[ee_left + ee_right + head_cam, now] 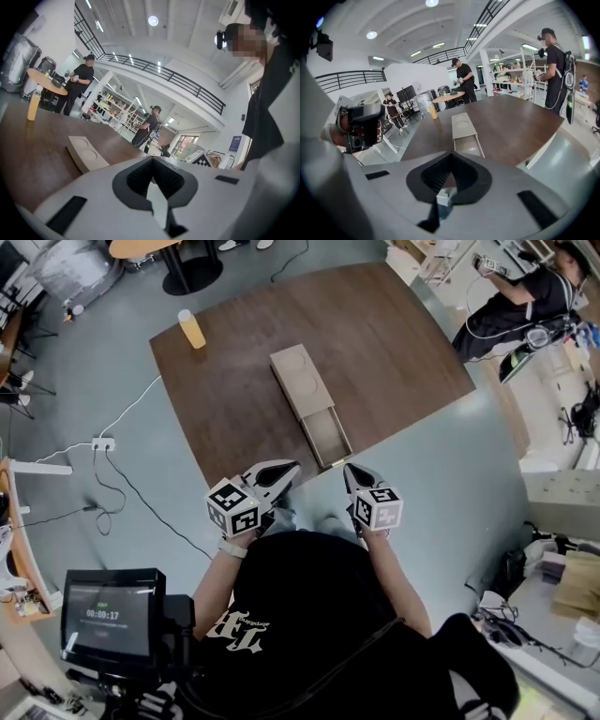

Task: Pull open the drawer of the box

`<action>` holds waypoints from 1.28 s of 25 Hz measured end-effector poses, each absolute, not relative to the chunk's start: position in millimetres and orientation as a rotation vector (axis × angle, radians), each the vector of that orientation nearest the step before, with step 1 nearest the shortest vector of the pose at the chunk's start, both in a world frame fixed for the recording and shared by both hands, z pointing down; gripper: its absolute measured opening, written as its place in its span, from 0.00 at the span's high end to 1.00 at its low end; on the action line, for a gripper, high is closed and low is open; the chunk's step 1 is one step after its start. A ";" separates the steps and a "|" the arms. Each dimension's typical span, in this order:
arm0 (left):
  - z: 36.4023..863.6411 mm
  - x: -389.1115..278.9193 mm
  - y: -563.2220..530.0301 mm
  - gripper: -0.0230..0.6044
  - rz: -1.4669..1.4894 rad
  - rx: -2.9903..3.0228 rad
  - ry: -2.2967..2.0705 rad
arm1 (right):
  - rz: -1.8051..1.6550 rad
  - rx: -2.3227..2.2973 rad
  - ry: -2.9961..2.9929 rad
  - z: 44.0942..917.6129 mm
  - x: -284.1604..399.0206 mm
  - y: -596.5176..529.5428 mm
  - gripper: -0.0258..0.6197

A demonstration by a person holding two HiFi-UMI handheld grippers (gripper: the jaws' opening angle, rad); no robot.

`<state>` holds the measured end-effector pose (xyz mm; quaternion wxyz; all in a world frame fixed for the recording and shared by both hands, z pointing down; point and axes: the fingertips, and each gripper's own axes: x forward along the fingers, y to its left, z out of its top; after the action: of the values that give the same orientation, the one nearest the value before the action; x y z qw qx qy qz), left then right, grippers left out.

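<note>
The dark brown worktop (394, 343) fills the middle of the head view, one corner turned toward the person. It carries little, which leaves room around the box for a straight pull toward its near edge.

The box (298, 381) lies lengthwise near the worktop's centre, its short end facing the person, so the drawer slides along the line of a hand drawing back. It is a flat, pale tan body with two shallow round marks on its lid.

The drawer (326, 435) stands out from the near end of the box for what looks like most of its length, its front close to the worktop's edge. It is a shallow tray of the same pale material with a lighter floor, and it appears empty apart from a small bright spot seen in the right gripper view. By this the pulling looks done.

The two hand-held grippers hang close to the person's body, off the worktop and apart from the box, which fits a rest after the pull. The right hand-held gripper (349, 472) points down toward the drawer's front without touching it; its jaws are together with nothing between them. The left hand-held gripper (289, 470) points more nearly level across the worktop, its jaws likewise together and empty.

A bottle (191, 329) of orange liquid stands upright at the far left corner, well apart from the box.
</note>
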<state>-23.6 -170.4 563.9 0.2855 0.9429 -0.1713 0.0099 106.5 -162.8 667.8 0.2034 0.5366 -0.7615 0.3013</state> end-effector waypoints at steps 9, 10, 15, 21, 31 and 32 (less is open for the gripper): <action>558.2 9.9 -124.0 0.96 0.039 2.497 -0.545 | 0.700 1.383 -2.308 621.1 112.0 -144.8 0.98; 558.1 17.6 -118.3 0.96 0.047 2.498 -0.545 | 0.702 1.378 -2.326 617.6 115.8 -140.7 0.98; 555.5 50.1 -99.8 0.96 0.073 2.514 -0.555 | 0.717 1.343 -2.374 612.6 139.4 -118.8 0.98; 566.1 122.2 -75.8 0.96 0.077 2.500 -0.603 | 0.738 1.293 -2.414 621.9 212.7 -92.0 0.98; 565.7 144.5 -68.4 0.96 0.058 2.498 -0.573 | 0.723 1.314 -2.481 595.8 225.3 -106.5 0.98; 565.5 145.5 -68.3 0.96 0.059 2.497 -0.572 | 0.720 1.314 -2.485 594.1 225.6 -106.9 0.98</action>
<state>145.5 -68.3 565.5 0.2856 0.9339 -0.2141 0.0222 225.6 -106.9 594.1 0.1196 0.4494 -0.8503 0.2465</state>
